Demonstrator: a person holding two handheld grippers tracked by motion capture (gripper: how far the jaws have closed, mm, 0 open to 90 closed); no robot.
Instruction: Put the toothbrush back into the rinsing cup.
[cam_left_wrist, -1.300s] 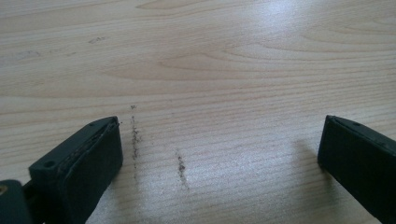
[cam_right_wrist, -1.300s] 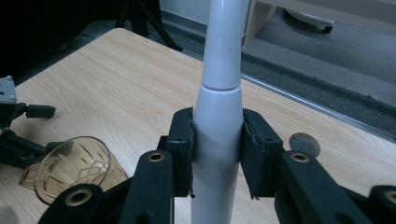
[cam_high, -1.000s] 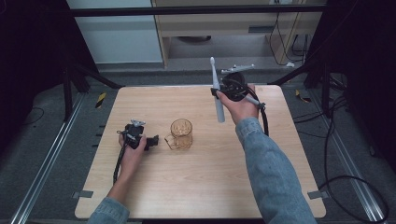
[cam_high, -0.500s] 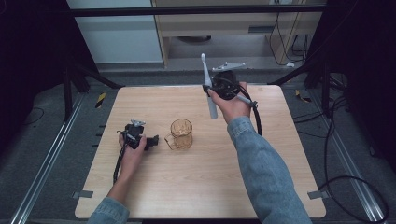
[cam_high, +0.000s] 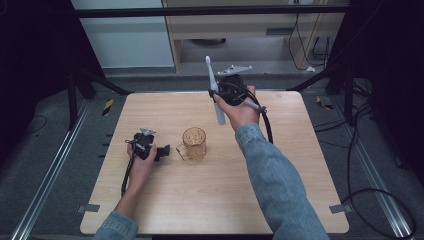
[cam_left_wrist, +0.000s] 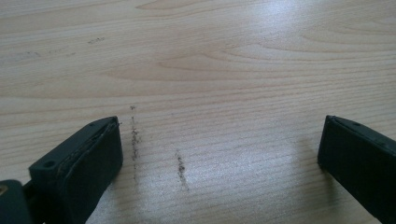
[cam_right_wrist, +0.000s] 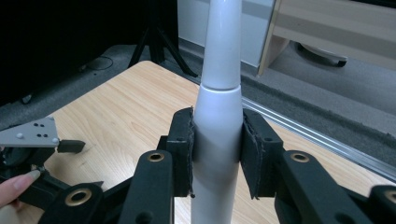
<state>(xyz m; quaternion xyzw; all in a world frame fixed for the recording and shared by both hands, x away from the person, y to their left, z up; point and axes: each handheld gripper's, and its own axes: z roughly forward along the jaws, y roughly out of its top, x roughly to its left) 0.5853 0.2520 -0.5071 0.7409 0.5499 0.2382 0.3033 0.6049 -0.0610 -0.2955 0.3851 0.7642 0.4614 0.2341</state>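
While the right gripper (cam_high: 218, 95) stays clamped on the white electric toothbrush (cam_high: 214, 90), held above the table's far edge, its long axis is near upright, head up. The amber glass mug (cam_high: 194, 142) sits below and nearer the person, just beside the left gripper (cam_high: 162, 150), whose jaws stand apart over bare table (cam_high: 300, 165). Versus earlier frames: right hand has shifted left; left unmoved.
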